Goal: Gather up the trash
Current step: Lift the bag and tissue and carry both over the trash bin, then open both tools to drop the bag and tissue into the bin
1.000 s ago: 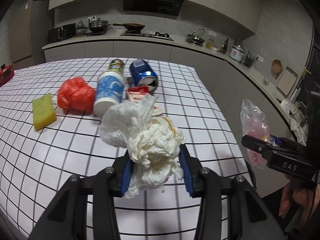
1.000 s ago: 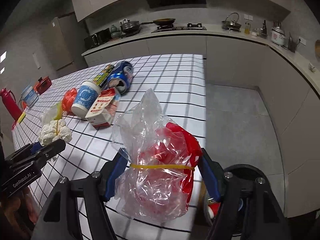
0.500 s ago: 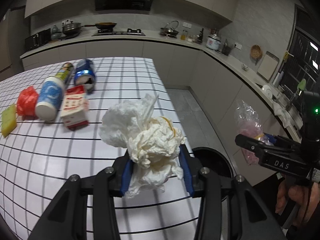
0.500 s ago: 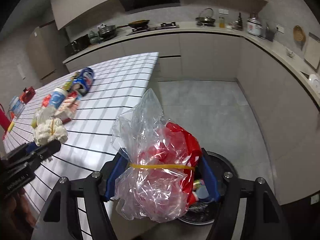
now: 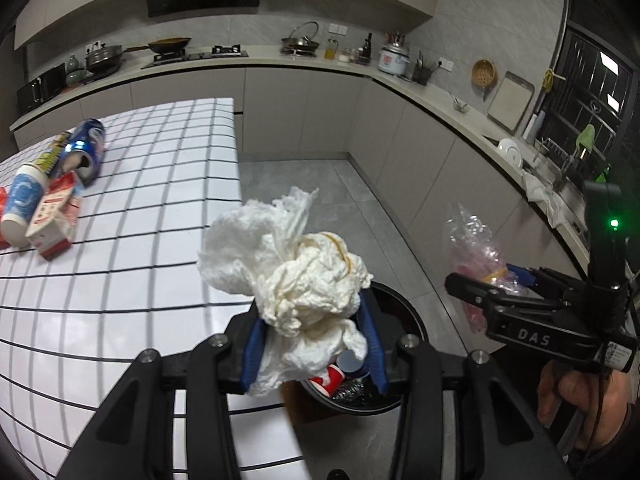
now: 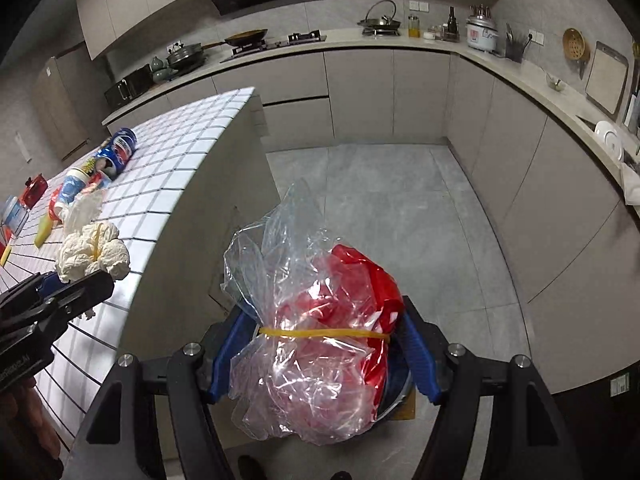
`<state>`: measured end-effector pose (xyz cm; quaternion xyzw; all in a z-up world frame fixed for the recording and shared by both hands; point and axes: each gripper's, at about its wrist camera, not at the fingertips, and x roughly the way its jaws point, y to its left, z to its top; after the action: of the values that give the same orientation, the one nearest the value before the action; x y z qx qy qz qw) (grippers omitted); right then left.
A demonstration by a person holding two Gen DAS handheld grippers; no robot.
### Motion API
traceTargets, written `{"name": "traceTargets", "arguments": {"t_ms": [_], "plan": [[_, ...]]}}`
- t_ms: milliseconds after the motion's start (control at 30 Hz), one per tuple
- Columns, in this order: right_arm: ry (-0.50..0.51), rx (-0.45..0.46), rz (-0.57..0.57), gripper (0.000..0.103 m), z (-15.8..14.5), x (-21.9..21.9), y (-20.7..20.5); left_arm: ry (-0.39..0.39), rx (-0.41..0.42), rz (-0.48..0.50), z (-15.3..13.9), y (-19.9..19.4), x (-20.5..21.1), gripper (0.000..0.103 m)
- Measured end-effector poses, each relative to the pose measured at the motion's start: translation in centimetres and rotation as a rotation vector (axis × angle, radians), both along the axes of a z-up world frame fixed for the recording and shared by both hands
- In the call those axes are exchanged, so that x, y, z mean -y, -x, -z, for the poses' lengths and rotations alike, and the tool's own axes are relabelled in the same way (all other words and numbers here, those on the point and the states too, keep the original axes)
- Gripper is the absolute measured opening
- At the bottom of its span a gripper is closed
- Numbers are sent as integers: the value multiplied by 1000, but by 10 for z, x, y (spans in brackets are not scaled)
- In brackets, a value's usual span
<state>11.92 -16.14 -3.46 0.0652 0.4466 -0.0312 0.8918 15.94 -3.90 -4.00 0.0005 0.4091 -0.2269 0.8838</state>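
Observation:
My left gripper (image 5: 314, 346) is shut on a crumpled wad of white paper towel (image 5: 296, 276) bound with a rubber band. It hangs over the table's right edge, partly above a black trash bin (image 5: 400, 312) on the floor with trash inside. My right gripper (image 6: 324, 354) is shut on a clear plastic bag (image 6: 312, 320) with red wrapping inside, tied by a yellow band, directly above the bin (image 6: 394, 394). In the left wrist view the right gripper (image 5: 496, 280) and its bag (image 5: 476, 248) show at the right. The left gripper's paper wad (image 6: 92, 250) appears at the left of the right wrist view.
On the white tiled table (image 5: 140, 240) lie a blue can (image 5: 86, 148), a blue-and-white cup (image 5: 22, 204), a red-and-white carton (image 5: 54, 220) and a yellow-labelled can (image 5: 52, 156). A grey floor (image 6: 400, 208) and kitchen counters surround the bin. A hand (image 5: 576, 400) holds the right gripper.
Both grippers carried their loads to the right, off the table and over the floor bin. The table items slid to the left of both views. Both grips held.

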Motion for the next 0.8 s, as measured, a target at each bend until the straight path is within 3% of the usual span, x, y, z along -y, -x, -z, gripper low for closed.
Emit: {"name": "traceTargets", "arguments": {"t_ms": [367,733,767,800], "plan": [[30,-117,-68,72,61,34,-9,0,-98,0,40,5,50,44],[76,-200,-229,72,123,43,-28,-25,-217,-31,91,-3,84,45],[79,-205,-244,72,127,43,-28,-14,-234,-28,94,-4,87,46],[81,-211,-282,72,135,42,-30,-3,-248,-26,96,-5,87,55]]}}
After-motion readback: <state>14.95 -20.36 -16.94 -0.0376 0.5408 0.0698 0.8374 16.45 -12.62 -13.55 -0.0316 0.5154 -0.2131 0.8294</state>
